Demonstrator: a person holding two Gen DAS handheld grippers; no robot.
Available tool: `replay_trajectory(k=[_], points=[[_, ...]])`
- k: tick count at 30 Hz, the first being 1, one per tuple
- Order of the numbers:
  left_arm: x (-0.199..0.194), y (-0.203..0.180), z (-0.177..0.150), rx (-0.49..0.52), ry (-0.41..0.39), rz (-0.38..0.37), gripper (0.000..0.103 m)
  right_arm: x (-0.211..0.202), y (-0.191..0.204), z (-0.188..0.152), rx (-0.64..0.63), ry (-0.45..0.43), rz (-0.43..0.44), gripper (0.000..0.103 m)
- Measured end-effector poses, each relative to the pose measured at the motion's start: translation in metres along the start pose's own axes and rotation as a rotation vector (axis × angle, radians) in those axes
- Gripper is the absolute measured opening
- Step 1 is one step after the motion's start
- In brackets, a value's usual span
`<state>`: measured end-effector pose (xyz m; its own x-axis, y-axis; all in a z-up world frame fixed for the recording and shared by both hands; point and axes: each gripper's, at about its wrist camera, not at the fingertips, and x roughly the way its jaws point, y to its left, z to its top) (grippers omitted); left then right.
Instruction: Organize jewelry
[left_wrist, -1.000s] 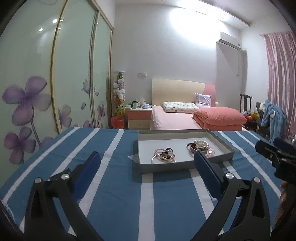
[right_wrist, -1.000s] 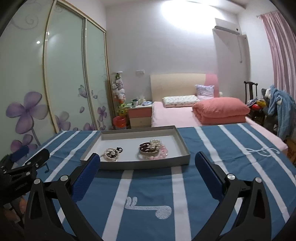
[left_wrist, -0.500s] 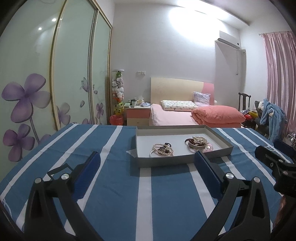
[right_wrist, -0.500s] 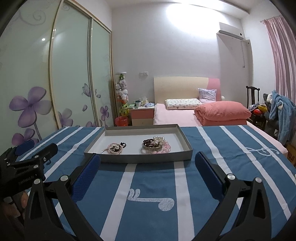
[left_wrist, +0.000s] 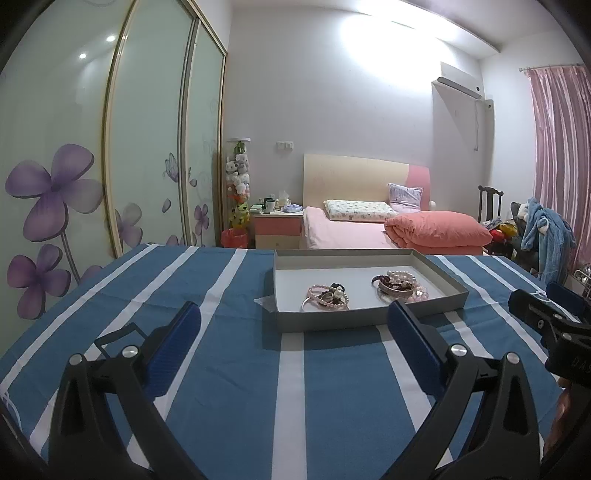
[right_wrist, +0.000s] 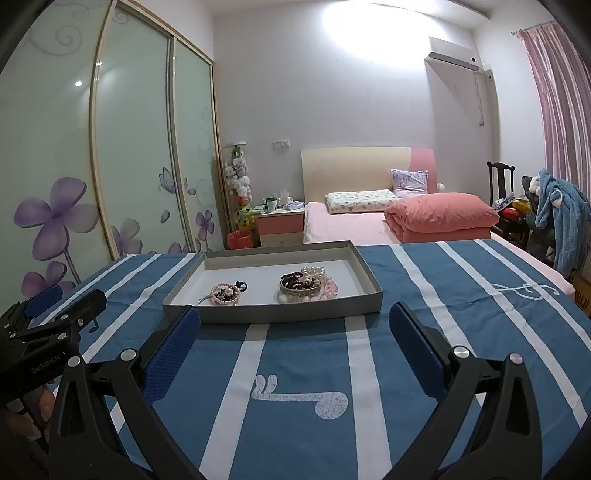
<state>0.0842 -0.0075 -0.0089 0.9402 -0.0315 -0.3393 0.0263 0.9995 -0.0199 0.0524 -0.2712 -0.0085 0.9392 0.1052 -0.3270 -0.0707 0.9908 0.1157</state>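
Two heaps of jewelry sit inside the grey tray (left_wrist: 369, 317) on the blue striped cloth (left_wrist: 229, 369), and that has not altered over the last second. What has altered is my own view: the tray has slid lower and looks a little flatter in both cameras, so I have been lifting or tipping my tongs upward instead of closing in on it. Neither heap has shifted within the tray.

My left tongs (left_wrist: 293, 326) hang above the cloth with the jaws spread wide and nothing between them. My right tongs (right_wrist: 294, 326) are likewise wide apart and hold nothing. Each pair shows at the edge of the other's view, side by side, both short of the tray's near wall.

The left heap (left_wrist: 328, 295) is a tangle of pale pink beads, a thin bangle and some dark beads, near the tray's front wall. The right heap (left_wrist: 400, 286) is pearl strands, dark beads and a metal bangle piled together, well apart from the first, toward the right side of the tray.

For the task, I judge that this small shift of view settles nothing: all the jewelry lies in the tray, in two clumps, which would suit pieces waiting to be sorted as well as pieces already gathered into groups.
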Motion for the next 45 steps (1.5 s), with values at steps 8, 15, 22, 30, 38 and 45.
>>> replay_trajectory(k=[8, 15, 22, 30, 38, 45], points=[[-0.0003, 0.0006, -0.0003, -0.003, -0.009, 0.005, 0.099, -0.0008, -0.0027, 0.001, 0.014, -0.015, -0.016, 0.101], [-0.0009, 0.0004, 0.0, 0.0, -0.014, 0.003, 0.099, -0.0012, -0.0027, 0.0011, 0.01, -0.017, -0.023, 0.101], [-0.0014, 0.0006, 0.0, -0.002, -0.011, 0.002, 0.099, -0.0012, -0.0025, 0.0013, 0.012, -0.018, -0.024, 0.101], [-0.001, 0.0008, 0.0009, -0.007, -0.011, 0.012, 0.099, -0.0016, -0.0029, 0.0014, 0.012, -0.018, -0.024, 0.101], [-0.0017, 0.0011, 0.0013, -0.006, -0.015, 0.009, 0.099, -0.0015, -0.0026, 0.0013, 0.011, -0.017, -0.023, 0.101], [-0.0016, 0.001, 0.0014, -0.006, -0.015, 0.009, 0.099, -0.001, -0.0017, 0.0027, 0.011, -0.013, -0.02, 0.101]])
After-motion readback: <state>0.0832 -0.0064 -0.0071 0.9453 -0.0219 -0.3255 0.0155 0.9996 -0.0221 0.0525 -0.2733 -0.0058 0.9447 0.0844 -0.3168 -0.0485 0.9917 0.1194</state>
